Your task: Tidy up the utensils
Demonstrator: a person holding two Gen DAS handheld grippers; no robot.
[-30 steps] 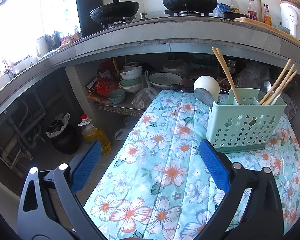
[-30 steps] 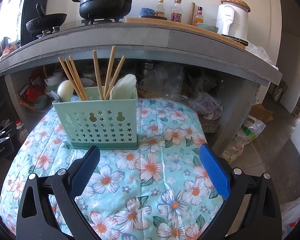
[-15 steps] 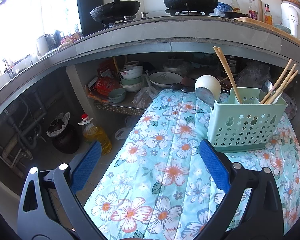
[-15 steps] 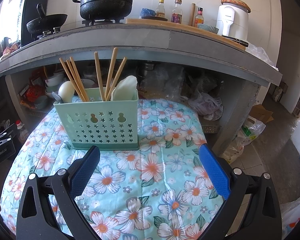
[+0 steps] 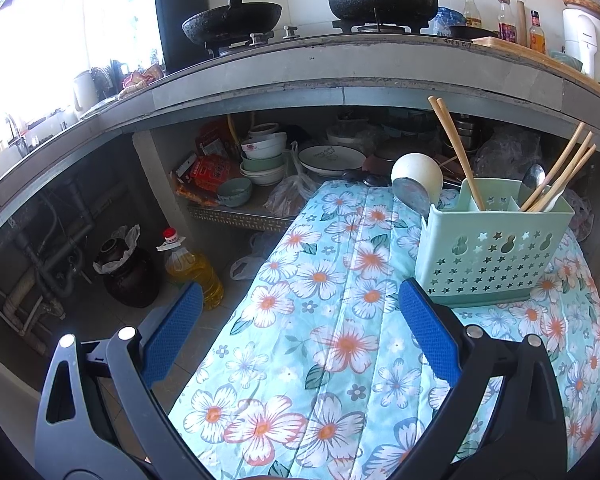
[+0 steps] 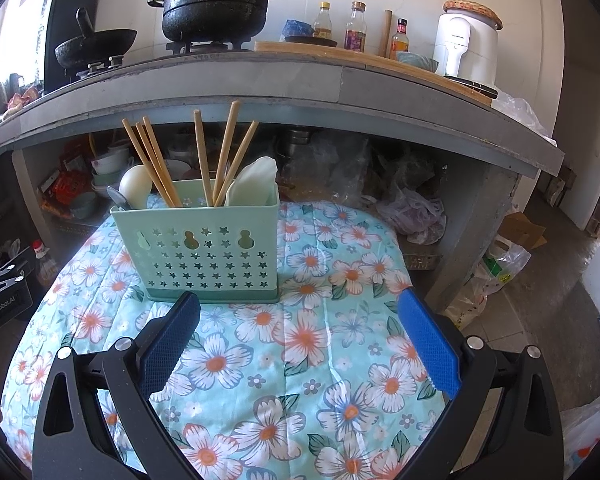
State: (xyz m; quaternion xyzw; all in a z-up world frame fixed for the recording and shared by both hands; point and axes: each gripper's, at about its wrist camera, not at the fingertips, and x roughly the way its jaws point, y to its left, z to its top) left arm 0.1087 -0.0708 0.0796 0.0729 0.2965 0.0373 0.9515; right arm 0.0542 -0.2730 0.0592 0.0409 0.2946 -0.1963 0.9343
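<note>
A mint green utensil holder [image 6: 198, 248] with star cutouts stands upright on the floral tablecloth [image 6: 300, 340]. Several wooden chopsticks [image 6: 224, 152] lean out of its compartments, beside a white ladle [image 6: 136, 190], a pale spatula [image 6: 252, 182] and a metal spoon [image 6: 118, 198]. In the left wrist view the holder [image 5: 492, 248] sits at the right with chopsticks [image 5: 456, 152] and a metal spoon [image 5: 534, 178] in it. My right gripper [image 6: 298, 340] is open, just in front of the holder, with nothing between its fingers. My left gripper [image 5: 300, 332] is open and empty over the cloth's left part.
A concrete counter [image 6: 260, 80] overhangs the table's far side, carrying a black pot [image 6: 216, 12], a wok [image 5: 232, 26], bottles and a white appliance [image 6: 466, 48]. Bowls and plates [image 5: 264, 156] fill the shelf underneath. An oil bottle [image 5: 192, 268] and dark jar [image 5: 128, 276] stand on the floor left.
Both grippers have drawn back a little from the holder and stay open; the holder and its utensils have not moved.
</note>
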